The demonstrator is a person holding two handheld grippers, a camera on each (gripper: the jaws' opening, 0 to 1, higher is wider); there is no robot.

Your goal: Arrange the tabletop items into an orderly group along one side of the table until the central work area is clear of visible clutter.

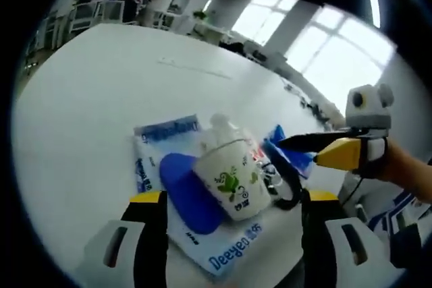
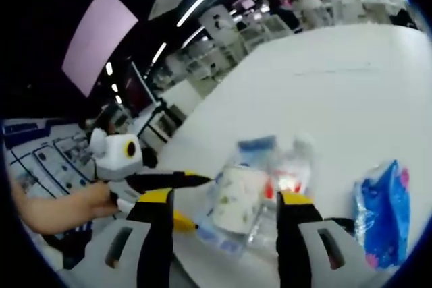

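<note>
A white cup [image 1: 233,173] with a green frog print lies tilted on a white and blue wipes pack [image 1: 202,241] that has a blue oval flap [image 1: 189,190]. My left gripper [image 1: 233,199] is open, its jaws standing either side of the cup's near end. A blue packet [image 1: 287,150] lies behind the cup. The right gripper [image 1: 300,150], held in a hand, reaches in from the right beside that packet. In the right gripper view my right gripper [image 2: 225,195] is open, facing the cup [image 2: 236,200] and a clear wrapper [image 2: 290,173]. The left gripper [image 2: 202,202] comes in from the left.
The white table [image 1: 101,99] stretches wide and bare beyond the items. A blue packet [image 2: 381,207] lies apart at the right. A black loop [image 1: 289,190] rests by the cup. Desks, chairs and bright windows stand far behind.
</note>
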